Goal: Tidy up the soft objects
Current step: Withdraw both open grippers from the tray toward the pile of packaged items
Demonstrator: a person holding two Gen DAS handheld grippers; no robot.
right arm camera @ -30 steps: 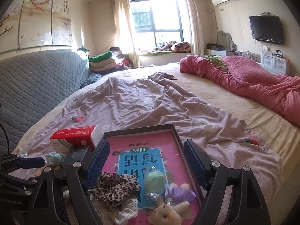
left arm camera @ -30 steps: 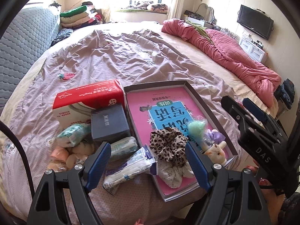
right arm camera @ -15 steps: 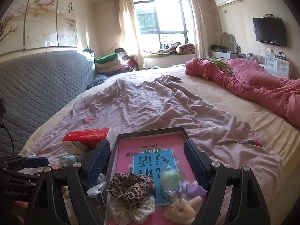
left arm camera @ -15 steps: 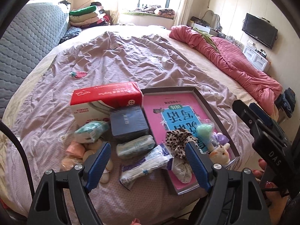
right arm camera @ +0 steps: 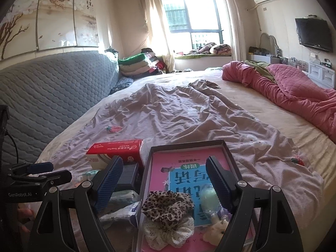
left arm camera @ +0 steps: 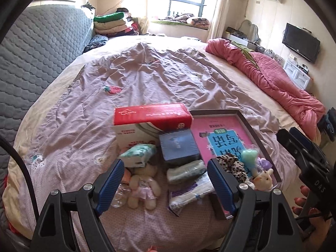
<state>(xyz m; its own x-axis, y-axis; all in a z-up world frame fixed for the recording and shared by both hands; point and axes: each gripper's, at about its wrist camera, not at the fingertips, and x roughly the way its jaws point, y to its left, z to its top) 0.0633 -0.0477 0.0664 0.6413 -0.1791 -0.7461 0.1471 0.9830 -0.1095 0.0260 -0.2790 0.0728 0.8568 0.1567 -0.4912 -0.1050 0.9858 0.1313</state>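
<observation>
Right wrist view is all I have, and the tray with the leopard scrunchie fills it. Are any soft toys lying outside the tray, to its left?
Observer: Yes. A plush doll in a pink dress lies on the bedspread, left of the tray.
Operator: Is anything on top of it?
Observer: No. A teal-patterned packet lies just beyond its head.
Operator: Is the left gripper carrying anything?
Observer: No. The left gripper is open, with nothing between its jaws.

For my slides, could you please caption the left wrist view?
Open left gripper above a plush doll, tissue box and shallow tray on a bedspread.
</observation>
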